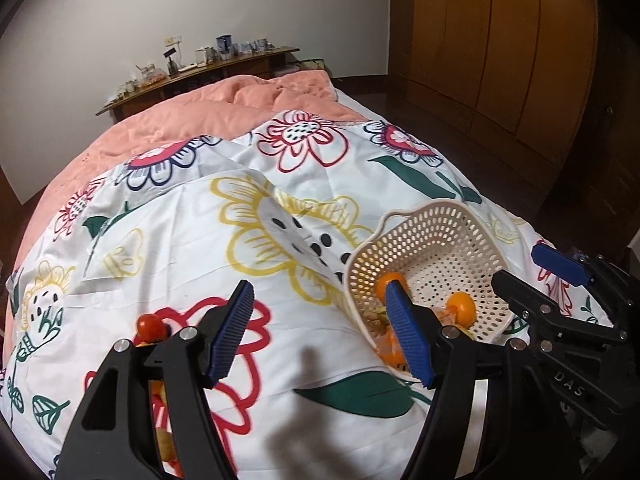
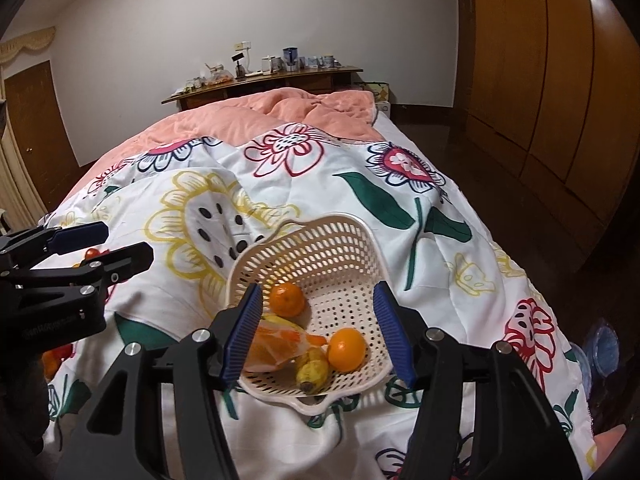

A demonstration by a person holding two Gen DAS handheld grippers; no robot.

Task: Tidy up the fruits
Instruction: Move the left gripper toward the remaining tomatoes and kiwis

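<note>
A cream perforated basket (image 2: 320,252) sits on the flowered bedspread and also shows in the left wrist view (image 1: 436,236). It holds two oranges (image 2: 286,299) (image 2: 346,349), a banana (image 2: 312,368) and an orange item in a clear bag (image 2: 276,346). My right gripper (image 2: 318,332) is open and empty, just above the basket's near side. My left gripper (image 1: 320,332) is open and empty over the bedspread, left of the basket. A small red tomato (image 1: 149,326) lies on the bedspread by the left gripper's left finger; it also shows in the right wrist view (image 2: 92,253). More orange fruit (image 2: 51,362) lies partly hidden under the left gripper.
The flowered bedspread (image 2: 400,216) covers the near bed, with a pink quilt (image 2: 280,116) beyond. A cluttered wooden shelf (image 2: 264,76) stands at the far end. Wooden wardrobes (image 2: 560,80) line the right side. The bed edge drops off to the right.
</note>
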